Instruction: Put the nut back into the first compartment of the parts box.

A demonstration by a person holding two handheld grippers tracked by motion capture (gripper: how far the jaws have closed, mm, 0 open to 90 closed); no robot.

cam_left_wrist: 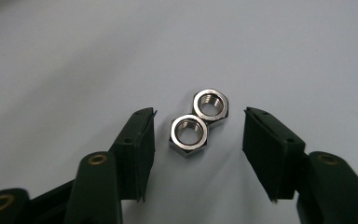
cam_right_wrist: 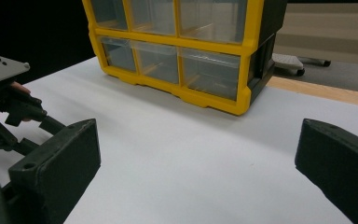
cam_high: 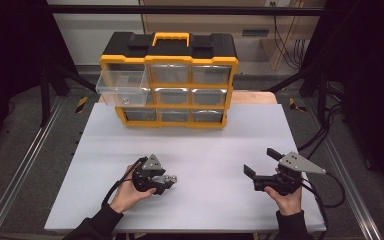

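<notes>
the high view looked down on the whole desk (cam_high: 190, 145); the left claw view sat close above it; the right looked level at the cabinet (cam_right_wrist: 182, 46), shared with high.

Showing as bright polished metal with threaded bores: two hex nuts (cam_left_wrist: 197, 122), touching each other on the near left. Lying under them, looking matt, smooth and white: the table sheet (cam_high: 205, 135). Standing at the far side, looking like glossy yellow and black plastic with clear plastic drawers: the organizer (cam_high: 170, 80). Appearing matt black: the left gripper (cam_left_wrist: 198, 140) pads.
</notes>
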